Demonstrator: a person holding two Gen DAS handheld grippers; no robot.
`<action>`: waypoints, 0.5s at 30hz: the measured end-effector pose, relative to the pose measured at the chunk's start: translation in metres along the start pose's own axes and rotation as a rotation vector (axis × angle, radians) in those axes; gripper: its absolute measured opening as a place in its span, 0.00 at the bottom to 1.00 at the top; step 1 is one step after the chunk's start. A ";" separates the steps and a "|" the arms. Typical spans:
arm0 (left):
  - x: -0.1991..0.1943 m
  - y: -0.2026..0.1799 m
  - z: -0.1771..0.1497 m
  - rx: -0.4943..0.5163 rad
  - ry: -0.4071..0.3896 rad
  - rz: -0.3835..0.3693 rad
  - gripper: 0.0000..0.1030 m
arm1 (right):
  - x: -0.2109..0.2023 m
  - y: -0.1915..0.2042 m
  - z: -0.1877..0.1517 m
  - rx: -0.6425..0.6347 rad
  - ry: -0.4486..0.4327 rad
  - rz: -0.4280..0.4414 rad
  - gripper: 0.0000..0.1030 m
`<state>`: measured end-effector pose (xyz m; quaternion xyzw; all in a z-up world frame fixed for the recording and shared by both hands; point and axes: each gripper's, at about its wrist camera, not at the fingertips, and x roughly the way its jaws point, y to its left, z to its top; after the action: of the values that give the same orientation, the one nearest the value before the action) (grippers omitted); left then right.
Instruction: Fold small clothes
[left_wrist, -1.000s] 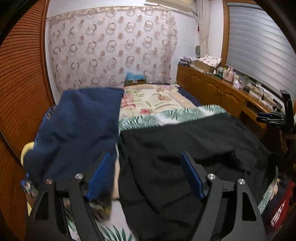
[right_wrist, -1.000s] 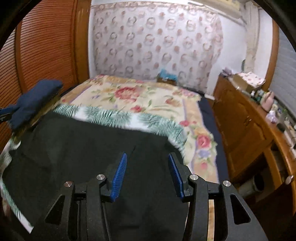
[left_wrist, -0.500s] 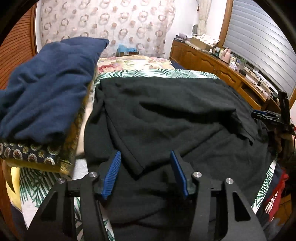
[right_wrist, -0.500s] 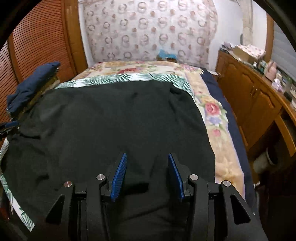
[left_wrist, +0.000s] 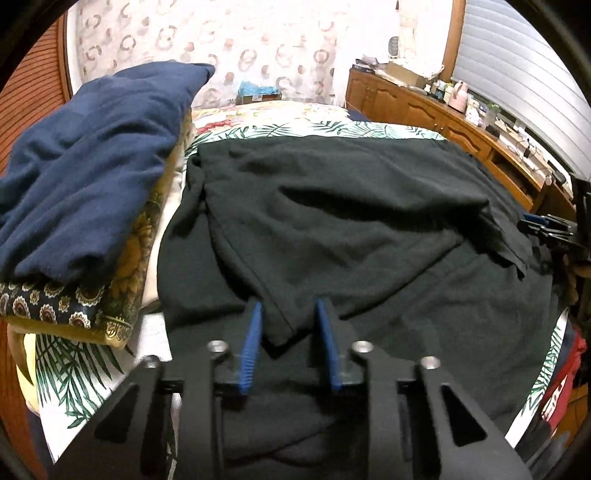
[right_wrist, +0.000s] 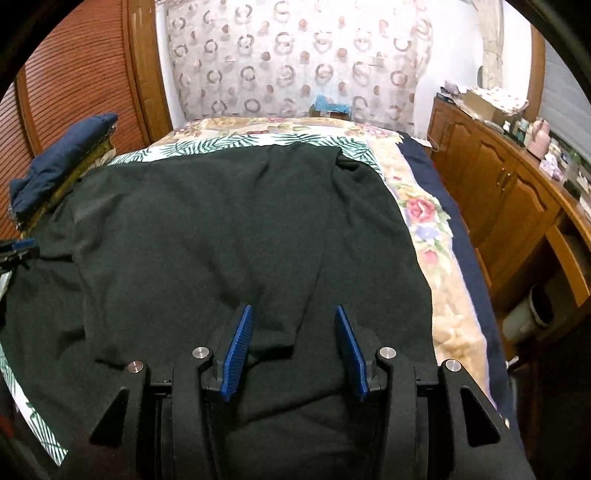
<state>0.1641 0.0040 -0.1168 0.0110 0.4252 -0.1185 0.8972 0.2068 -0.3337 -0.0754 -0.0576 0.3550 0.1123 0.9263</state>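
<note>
Closing over a folded corner of the black knit garment (left_wrist: 332, 221), the left gripper (left_wrist: 288, 314) has its blue pads (left_wrist: 253, 339) either side of the cloth, a gap visible, not yet clamped. Garment lies spread across the leaf-print bedsheet (left_wrist: 74, 369), partly doubled over itself. Right gripper (right_wrist: 293, 325): jaws parted, released, straddling a fold of the same garment near its front edge; pads clear of the fabric. Folded navy-blue cloth (left_wrist: 85, 166) sits on a gold-patterned cushion (left_wrist: 122, 295) at the bed's left side. Wooden cabinet (right_wrist: 498, 192) stands right of the bed.
</note>
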 end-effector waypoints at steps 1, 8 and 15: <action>-0.001 -0.001 0.001 0.005 -0.006 0.005 0.10 | -0.001 0.000 -0.002 -0.002 -0.002 0.019 0.42; -0.038 0.004 0.008 -0.029 -0.145 0.034 0.08 | -0.014 -0.001 -0.001 -0.032 -0.054 0.068 0.04; -0.071 0.014 0.014 -0.057 -0.226 0.004 0.08 | -0.052 -0.012 0.005 -0.002 -0.173 0.078 0.04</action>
<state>0.1342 0.0305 -0.0544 -0.0271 0.3244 -0.1050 0.9397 0.1753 -0.3531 -0.0363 -0.0350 0.2755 0.1531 0.9484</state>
